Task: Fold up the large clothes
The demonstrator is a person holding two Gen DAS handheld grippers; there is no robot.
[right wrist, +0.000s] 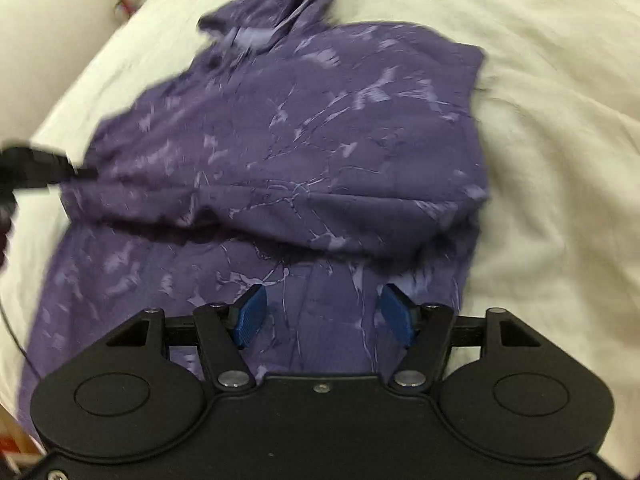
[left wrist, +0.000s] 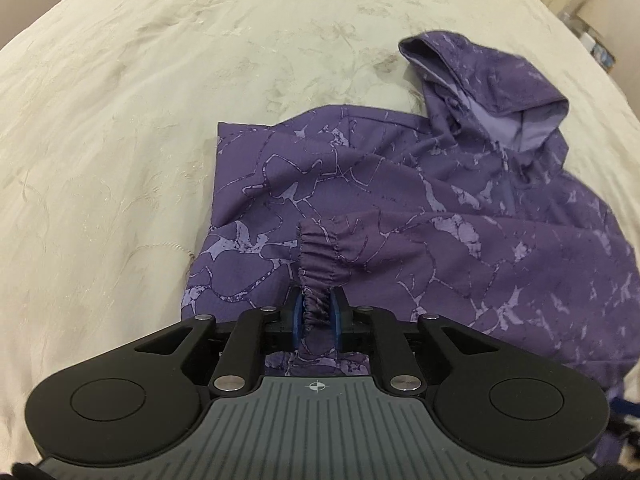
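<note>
I have the left gripper [left wrist: 317, 312] clamped on the gathered elastic cuff [left wrist: 320, 258] of the purple marbled hooded jacket [left wrist: 400, 200], spread on the cream embroidered bedspread [left wrist: 120, 120]. Right gripper [right wrist: 320, 316] hovers, jaws apart, empty. Advice: lay the sleeve flat across the body before releasing.

Purple marble-patterned hooded fabric jacket [left wrist: 420, 208] lies on cream embroidered bedspread [left wrist: 140, 100]. Its elastic cuff [left wrist: 318, 264] sits between left jaws; hood [left wrist: 492, 92] beyond, right.
</note>
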